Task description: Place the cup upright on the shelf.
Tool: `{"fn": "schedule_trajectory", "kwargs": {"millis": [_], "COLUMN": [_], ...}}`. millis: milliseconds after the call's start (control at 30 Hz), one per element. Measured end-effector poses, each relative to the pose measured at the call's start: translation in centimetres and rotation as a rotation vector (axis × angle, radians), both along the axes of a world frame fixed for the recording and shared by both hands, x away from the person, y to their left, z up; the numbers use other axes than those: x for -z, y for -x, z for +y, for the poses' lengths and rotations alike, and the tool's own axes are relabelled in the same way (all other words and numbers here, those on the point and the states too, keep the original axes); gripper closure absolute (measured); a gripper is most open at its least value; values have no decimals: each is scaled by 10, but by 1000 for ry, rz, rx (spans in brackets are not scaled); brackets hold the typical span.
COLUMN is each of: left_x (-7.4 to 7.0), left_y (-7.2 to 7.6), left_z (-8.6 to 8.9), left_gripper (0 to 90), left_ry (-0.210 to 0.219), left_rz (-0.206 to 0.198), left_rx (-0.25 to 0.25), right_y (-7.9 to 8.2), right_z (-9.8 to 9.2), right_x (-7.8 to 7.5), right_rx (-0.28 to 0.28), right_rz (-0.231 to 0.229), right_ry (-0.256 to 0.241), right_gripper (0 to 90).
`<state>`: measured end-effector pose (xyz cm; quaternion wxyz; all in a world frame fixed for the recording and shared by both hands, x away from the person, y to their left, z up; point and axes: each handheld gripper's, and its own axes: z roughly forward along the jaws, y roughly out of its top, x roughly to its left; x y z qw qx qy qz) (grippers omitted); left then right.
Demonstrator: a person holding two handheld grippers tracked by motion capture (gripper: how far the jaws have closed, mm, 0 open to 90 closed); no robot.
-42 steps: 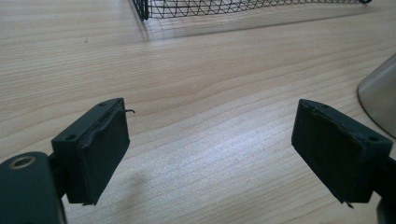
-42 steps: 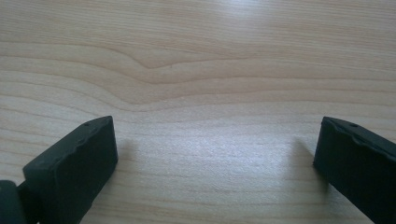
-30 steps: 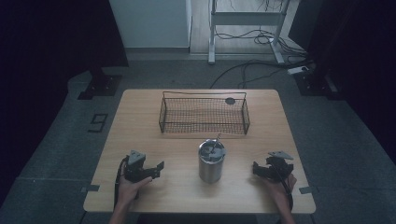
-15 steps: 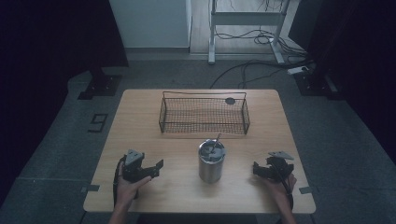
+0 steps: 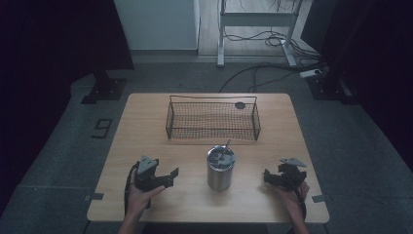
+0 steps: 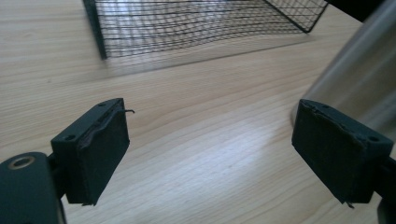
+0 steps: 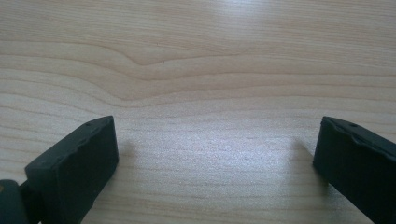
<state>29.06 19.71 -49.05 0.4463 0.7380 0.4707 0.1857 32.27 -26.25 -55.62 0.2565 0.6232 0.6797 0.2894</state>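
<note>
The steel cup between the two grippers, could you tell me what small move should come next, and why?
Probably ease the left gripper toward the steel cup. Its jaws stand open with nothing between them, and in the left gripper view the cup's wall sits just beyond one jaw. The right gripper is open too, but faces bare table.

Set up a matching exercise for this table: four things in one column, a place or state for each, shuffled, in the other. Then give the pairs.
Things:
1. wire basket
2. steel canister
3. left gripper
4. small dark disc

Places or states:
A. jaws open, near the table's front left
B. upright at the table's middle front, utensils inside
C. on the far side of the table, behind the canister
D. on the table just behind the basket's far right corner

Pairs: 1-C, 2-B, 3-A, 4-D
</note>
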Motion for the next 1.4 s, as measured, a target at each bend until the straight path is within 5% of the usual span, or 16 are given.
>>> {"fn": "schedule_trajectory", "kwargs": {"millis": [833, 1400], "left_x": [-15, -16], "left_y": [5, 9], "left_z": [-40, -80], "left_gripper": [101, 27], "left_ry": [13, -31], "left_rz": [-16, -18], "left_rx": [114, 241], "right_y": [0, 0], "right_z": [0, 0], "right_x": [0, 0], "right_rx": [1, 1], "right_rz": [0, -1], "right_ry": [0, 0], "right_gripper": [0, 0]}}
